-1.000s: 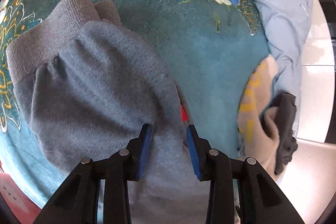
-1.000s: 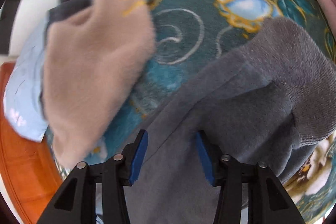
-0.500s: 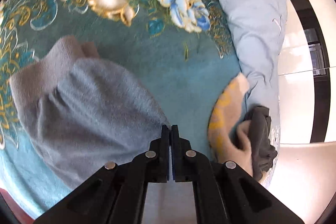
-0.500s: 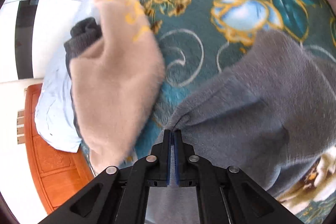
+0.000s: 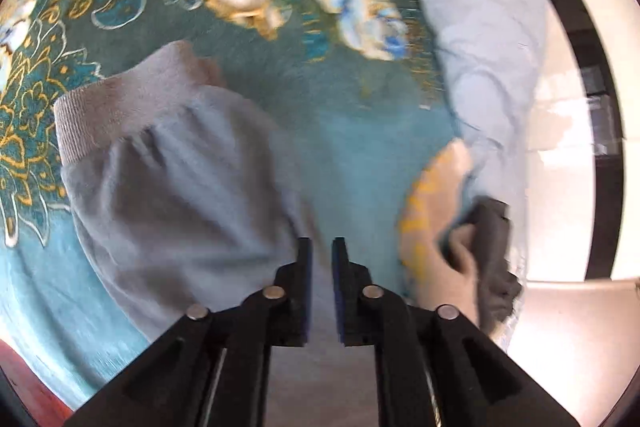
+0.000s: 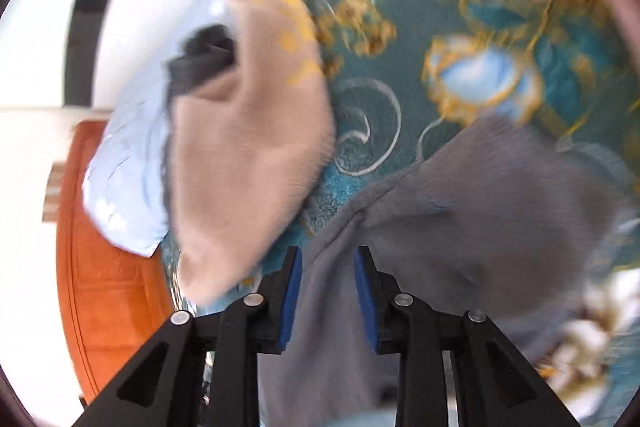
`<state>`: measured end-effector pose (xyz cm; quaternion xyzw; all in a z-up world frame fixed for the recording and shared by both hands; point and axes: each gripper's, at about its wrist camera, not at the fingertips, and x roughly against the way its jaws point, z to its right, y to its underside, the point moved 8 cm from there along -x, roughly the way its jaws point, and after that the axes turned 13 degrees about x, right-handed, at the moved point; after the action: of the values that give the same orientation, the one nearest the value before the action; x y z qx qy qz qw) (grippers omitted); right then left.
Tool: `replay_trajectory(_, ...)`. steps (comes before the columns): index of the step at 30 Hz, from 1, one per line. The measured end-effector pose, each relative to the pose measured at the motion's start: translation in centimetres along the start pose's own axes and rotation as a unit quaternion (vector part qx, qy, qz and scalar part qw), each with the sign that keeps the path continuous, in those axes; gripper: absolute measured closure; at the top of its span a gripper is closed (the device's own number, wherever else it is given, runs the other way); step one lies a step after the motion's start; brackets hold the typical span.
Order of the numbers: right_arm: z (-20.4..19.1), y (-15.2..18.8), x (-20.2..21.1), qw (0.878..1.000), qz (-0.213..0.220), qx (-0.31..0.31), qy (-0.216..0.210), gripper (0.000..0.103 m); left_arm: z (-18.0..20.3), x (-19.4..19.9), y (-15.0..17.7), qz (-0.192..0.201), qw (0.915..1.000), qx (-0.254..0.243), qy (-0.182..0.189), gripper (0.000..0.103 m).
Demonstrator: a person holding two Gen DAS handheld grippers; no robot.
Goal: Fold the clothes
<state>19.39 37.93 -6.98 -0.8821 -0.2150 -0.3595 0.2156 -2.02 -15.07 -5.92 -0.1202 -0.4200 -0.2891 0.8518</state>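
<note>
Grey garment (image 5: 180,195) spread on floral blanket (image 5: 352,147) for folding; left gripper (image 5: 321,247) and right gripper (image 6: 326,259) narrow, opening, fabric between.

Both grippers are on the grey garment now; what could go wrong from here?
1. Both jaws are opening with grey garment fabric between them: the left gripper and right gripper may drop it and lose the fold.
2. The beige garment lies close beside it and could get snagged.
</note>
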Motion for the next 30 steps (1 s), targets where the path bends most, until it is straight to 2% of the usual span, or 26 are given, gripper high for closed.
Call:
replay_trajectory(2, 0.6, 1.0, 2.1, 1.0, -0.007, 0.025, 0.016, 0.067, 1.0, -0.3, 4.1, -0.023, 0.9987, -0.045, 0.0, 0.073)
replay_trajectory(4, 1.0, 3.7, 2.6, 0.998, -0.037, 0.036, 0.044, 0.064, 1.7, -0.8, 8.4, -0.05, 0.9944, -0.093, -0.005, 0.072)
replay_trajectory(7, 2.5, 4.9, 2.9, 0.997, -0.044, 0.025, 0.059, 0.064, 0.9, -4.5, 15.8, -0.108, 0.9797, -0.161, -0.049, 0.072)
replay_trajectory(9, 3.0, 4.9, 3.3, 0.999, -0.024, -0.001, 0.038, 0.064, -0.7, -6.3, 19.2, -0.131, 0.9687, -0.195, -0.079, 0.072)
replay_trajectory(10, 3.2, 4.8, 3.3, 0.999, -0.015, -0.013, 0.032, 0.064, -1.2, -6.7, 19.9, -0.136, 0.965, -0.204, -0.094, 0.073)
replay_trajectory(11, 3.5, 4.4, 2.7, 0.999, -0.01, -0.02, 0.043, 0.064, -1.5, -6.9, 20.0, -0.137, 0.9625, -0.207, -0.109, 0.073)
replay_trajectory(13, 4.7, 4.0, 2.1, 0.997, -0.01, -0.045, 0.069, 0.063, -1.4, -6.6, 19.5, -0.131, 0.9623, -0.213, -0.108, 0.072)
replay_trajectory(15, 5.3, 3.4, 1.6, 0.996, 0.001, -0.062, 0.069, 0.063, -2.1, -6.4, 18.8, -0.115, 0.9619, -0.213, -0.127, 0.072)
replay_trajectory(18, 5.1, 2.1, 1.4, 0.996, 0.018, -0.065, 0.063, 0.063, -3.9, -7.0, 18.9, -0.142, 0.9628, -0.173, -0.151, 0.072)
replay_trajectory(19, 5.0, 1.7, 1.4, 0.996, 0.019, -0.058, 0.067, 0.066, -4.2, -6.9, 19.0, -0.145, 0.963, -0.169, -0.152, 0.072)
replay_trajectory(21, 4.7, 1.1, 1.7, 0.995, 0.012, -0.031, 0.09, 0.087, -4.1, -6.7, 19.0, -0.138, 0.9621, -0.178, -0.153, 0.072)
replay_trajectory(22, 4.3, 0.8, 2.0, 0.995, 0.012, -0.017, 0.095, 0.09, -3.9, -6.5, 19.0, -0.134, 0.9619, -0.185, -0.151, 0.072)
replay_trajectory(25, 2.0, 0.1, 5.0, 0.995, 0.052, 0.045, 0.068, 0.092, -3.8, -6.2, 19.0, -0.131, 0.9612, -0.192, -0.148, 0.072)
replay_trajectory(27, 1.6, -0.1, 6.7, 0.994, 0.067, 0.065, 0.056, 0.092, -4.3, -6.5, 19.1, -0.139, 0.9582, -0.191, -0.162, 0.072)
replay_trajectory(28, 2.1, -0.1, 6.9, 0.994, 0.062, 0.064, 0.061, 0.092, -4.4, -6.8, 19.3, -0.142, 0.9564, -0.192, -0.169, 0.072)
replay_trajectory(30, 4.8, 0.4, 5.6, 0.995, 0.012, 0.038, 0.095, 0.092, -4.3, -7.2, 19.7, -0.146, 0.9529, -0.197, -0.178, 0.072)
